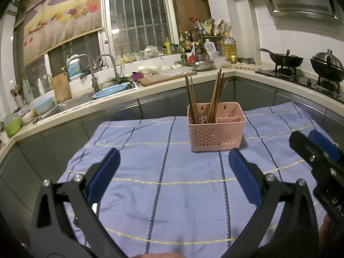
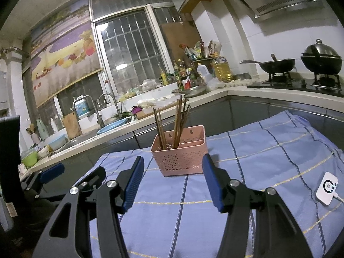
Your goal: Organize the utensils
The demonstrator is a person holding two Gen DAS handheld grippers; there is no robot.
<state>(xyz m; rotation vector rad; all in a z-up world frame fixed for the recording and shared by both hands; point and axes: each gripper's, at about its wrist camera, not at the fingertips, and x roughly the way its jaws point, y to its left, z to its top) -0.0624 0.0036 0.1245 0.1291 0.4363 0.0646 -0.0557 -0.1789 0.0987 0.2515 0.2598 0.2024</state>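
Note:
A pink perforated utensil basket (image 1: 216, 129) stands on the blue striped cloth (image 1: 163, 172). Several brown wooden chopsticks (image 1: 215, 99) stand upright in its left and middle compartments; the right compartment looks empty. My left gripper (image 1: 174, 163) is open and empty, just in front of the basket. The right gripper shows at the right edge of the left wrist view (image 1: 316, 150). In the right wrist view the basket (image 2: 179, 150) with chopsticks (image 2: 178, 124) stands ahead of my right gripper (image 2: 173, 167), which is open and empty. The left gripper's blue fingertip (image 2: 51, 172) shows at left.
A white puck-shaped device (image 2: 326, 188) with a cable lies on the cloth at right. Behind runs a kitchen counter (image 1: 150, 90) with a sink (image 1: 71, 105), cutting board, bottles and a stove with a wok (image 1: 283, 60) and a lidded pot (image 2: 321, 59).

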